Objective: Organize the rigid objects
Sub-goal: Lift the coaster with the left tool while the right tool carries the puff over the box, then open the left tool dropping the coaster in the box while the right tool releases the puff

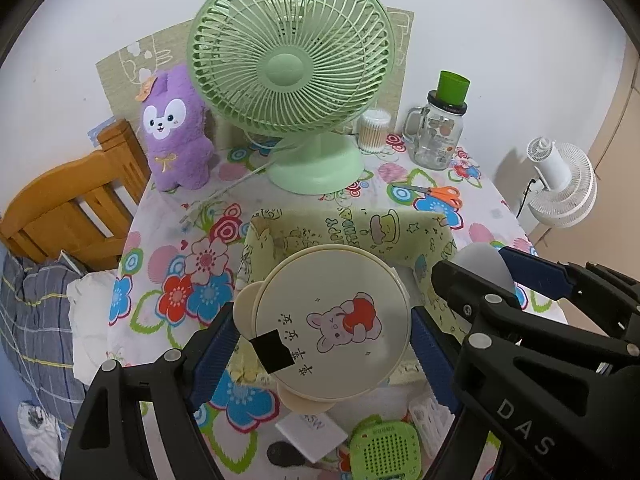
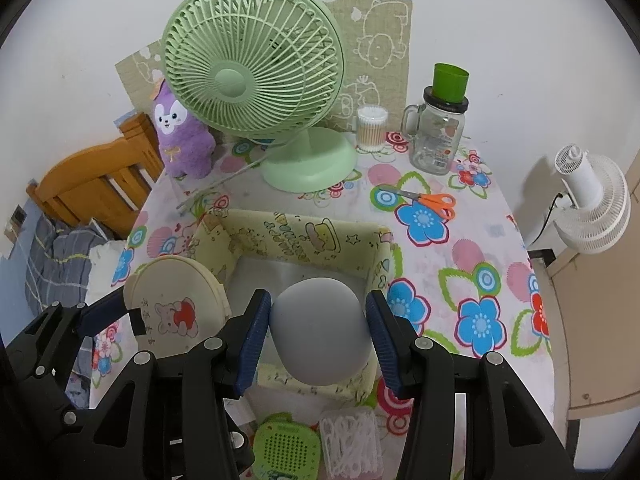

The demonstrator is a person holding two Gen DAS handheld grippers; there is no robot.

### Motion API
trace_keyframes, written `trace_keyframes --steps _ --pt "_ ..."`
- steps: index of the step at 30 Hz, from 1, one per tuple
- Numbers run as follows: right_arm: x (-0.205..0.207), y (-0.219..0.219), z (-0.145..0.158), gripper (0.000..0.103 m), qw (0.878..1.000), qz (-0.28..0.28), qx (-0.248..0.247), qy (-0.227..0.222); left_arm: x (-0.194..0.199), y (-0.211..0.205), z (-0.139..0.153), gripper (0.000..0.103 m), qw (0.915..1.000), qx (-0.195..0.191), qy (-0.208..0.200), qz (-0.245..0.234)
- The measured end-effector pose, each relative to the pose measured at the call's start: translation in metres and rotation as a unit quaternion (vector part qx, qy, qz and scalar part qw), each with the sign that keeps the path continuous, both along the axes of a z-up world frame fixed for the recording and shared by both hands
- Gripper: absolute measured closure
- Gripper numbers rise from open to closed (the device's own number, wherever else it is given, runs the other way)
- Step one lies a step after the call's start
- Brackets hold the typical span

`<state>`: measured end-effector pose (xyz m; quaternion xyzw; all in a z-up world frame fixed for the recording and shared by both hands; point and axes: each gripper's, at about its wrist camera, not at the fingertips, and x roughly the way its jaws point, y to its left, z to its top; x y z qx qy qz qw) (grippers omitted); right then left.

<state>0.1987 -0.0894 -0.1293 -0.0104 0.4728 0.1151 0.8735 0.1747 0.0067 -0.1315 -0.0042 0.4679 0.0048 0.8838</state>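
My left gripper is clamped on the cream round case, bear print up, held over the near-left corner of the fabric storage box. My right gripper pinches the grey egg-shaped object between both blue pads, hanging above the box's open inside near its front wall. The box sits mid-table on a flowered tablecloth, bright blue, red and pink blooms all over. Behind it stands the green desk fan, its cord trailing left, with the purple plush toy beside it against the white wall. Right of the fan: a tub of cotton swabs, then a glass mug jar with a green cup on its lid. Orange-handled scissors lie flat behind the box's right corner. Near me, a green perforated gadget and a white mesh piece. Off the table: wooden chair left, white fan right.
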Motion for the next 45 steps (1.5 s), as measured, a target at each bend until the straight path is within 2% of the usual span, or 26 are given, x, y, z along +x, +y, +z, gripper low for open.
trace_keyframes --steps 6,28,37,45 --pt "0.016 0.000 -0.005 0.050 1.000 -0.001 0.000 0.002 0.016 0.004 -0.006 0.018 0.9999 -0.011 0.011 0.005" --pt "0.063 0.000 -0.040 0.050 0.999 -0.014 -0.003 0.031 0.062 0.009 -0.039 0.018 0.9992 0.000 0.035 0.021" --pt "0.073 -0.001 -0.055 0.050 0.999 -0.014 -0.005 0.040 0.071 0.009 -0.057 0.018 0.9975 0.008 0.061 0.033" --pt "0.082 0.002 -0.065 0.050 0.999 -0.015 -0.005 0.046 0.074 0.011 -0.065 0.017 0.9967 0.016 0.069 0.039"
